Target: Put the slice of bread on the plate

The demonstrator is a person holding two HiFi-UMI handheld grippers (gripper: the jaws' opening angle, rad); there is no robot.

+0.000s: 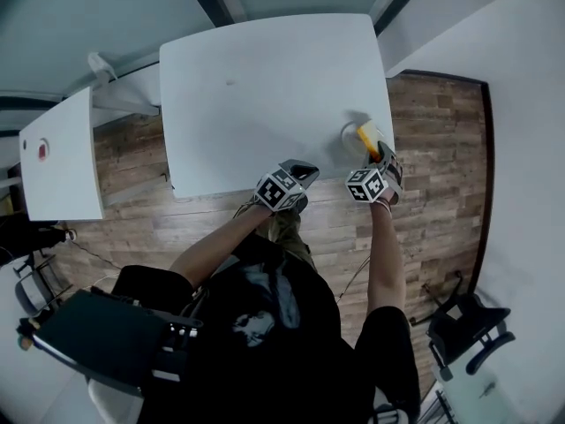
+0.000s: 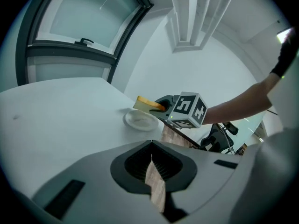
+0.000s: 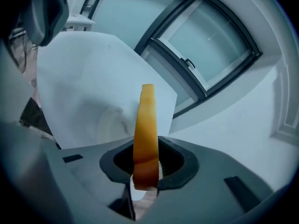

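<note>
I am at the step of bringing the bread (image 3: 145,125) to the plate (image 2: 140,121), and it is not put down yet. My right tongs (image 3: 145,171) are closed tight on the near end of the bread, so the slice sticks out in front of them. In the right gripper view the bread stands on its thin edge, with its crust facing me. The plate is small and white. It sits on the white bench (image 1: 265,87), near the right edge and close to the near side. The bread hangs just above the plate, over its right side, and I think there is a little gap between them. My left tongs (image 2: 152,169) are off to the left, by the near edge of the bench. Their jaws are together and hold nothing, and I think this job does not need them. Next I should turn my right hand so the bread lies flat and not on its edge. Then I should go down slowly over the middle of the plate until the bread touches it. Only then should I open the tongs and pull back, so the slice does not tip over or slide off the rim.
</note>
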